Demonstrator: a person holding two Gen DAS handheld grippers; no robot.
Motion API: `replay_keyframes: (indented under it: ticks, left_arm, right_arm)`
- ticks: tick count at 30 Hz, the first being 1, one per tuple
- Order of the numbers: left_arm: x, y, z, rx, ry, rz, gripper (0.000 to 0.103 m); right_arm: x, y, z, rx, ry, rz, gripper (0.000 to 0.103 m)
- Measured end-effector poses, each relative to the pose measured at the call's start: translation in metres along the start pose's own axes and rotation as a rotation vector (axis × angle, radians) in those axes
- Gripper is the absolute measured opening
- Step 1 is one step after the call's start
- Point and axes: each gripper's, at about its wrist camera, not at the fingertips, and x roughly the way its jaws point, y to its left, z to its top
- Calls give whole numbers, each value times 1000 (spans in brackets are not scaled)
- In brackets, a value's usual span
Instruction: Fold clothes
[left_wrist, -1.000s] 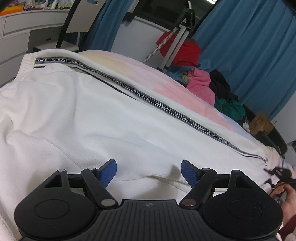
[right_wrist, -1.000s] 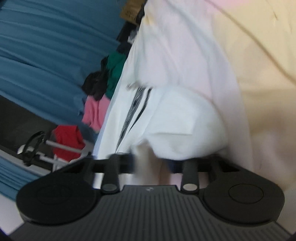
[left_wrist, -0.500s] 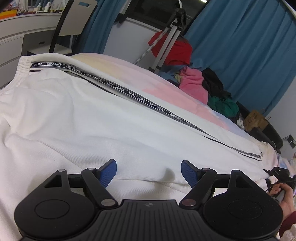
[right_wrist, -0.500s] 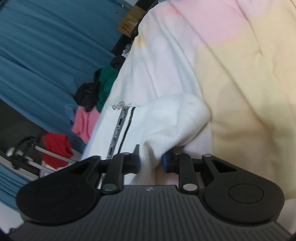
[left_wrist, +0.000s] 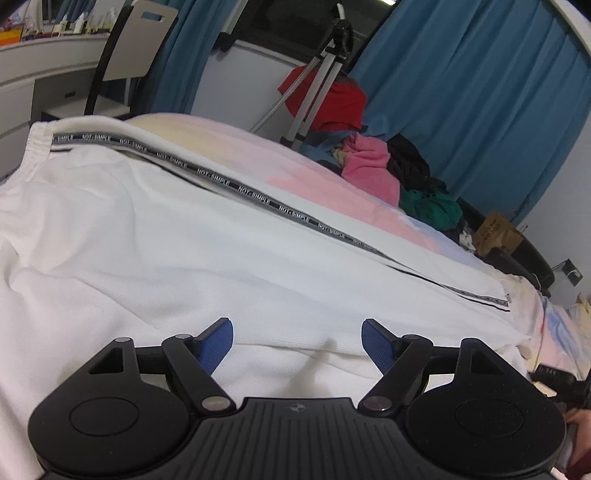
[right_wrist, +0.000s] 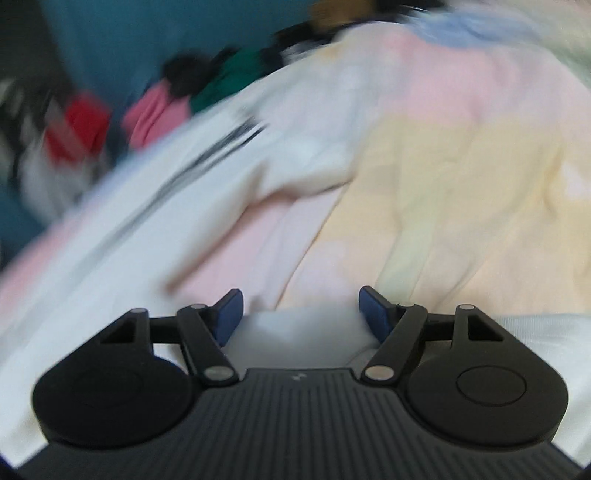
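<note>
White trousers (left_wrist: 177, 251) with a black lettered side stripe (left_wrist: 255, 197) lie stretched along the bed, waistband at the far left. My left gripper (left_wrist: 297, 341) hovers open just above the near fold of the white cloth, nothing between its blue pads (left_wrist: 216, 341). The right wrist view is motion-blurred: the trousers (right_wrist: 207, 184) run off to the left, and my right gripper (right_wrist: 297, 314) stands open, with a patch of white cloth lying low between its fingers.
A pastel pink, yellow and blue bedspread (right_wrist: 443, 166) covers the bed. A heap of pink, green, black and red clothes (left_wrist: 388, 173) sits at the far side by a tripod (left_wrist: 314, 81) and blue curtains. A chair (left_wrist: 125, 55) stands far left. A hand (left_wrist: 576, 424) shows lower right.
The right gripper was shut on the trouser leg end half a second ago; it has let go, opened and swung quickly. The leg end has dropped onto the bed. The left gripper has barely moved.
</note>
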Motion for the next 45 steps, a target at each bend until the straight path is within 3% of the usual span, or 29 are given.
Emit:
replay_keyframes:
  ticks: [13,24,27,34,38,42,45]
  left_arm:
    - [-14,7,1,-72,15,-58,78]
    - [-9,3,-2,-55,31,-56,78]
    - [-6,2,-2,-50,37,-56,78]
    - [-3,-1,-5,-36,45,-48,78]
    - [-3,-1,-5,-33,45,-43,78]
    - [-3,0,-5,-34,49,-48,78]
    - [-5,0,-5,-36,47,-52,78]
  right_arm:
    - [-77,51,-63,-185,142,248,72]
    - [-129,-9,-39,252,-321,106,71]
    - [-113,-32,-42,316,-283,60,71]
    - [-73,-7,-41,4,-176,18,72]
    - [-65,6,-47,-63,-82,121,72]
    - [-56,24,-56,-212,6,56,72]
    - [-60,26,-58,-236,31,69,72]
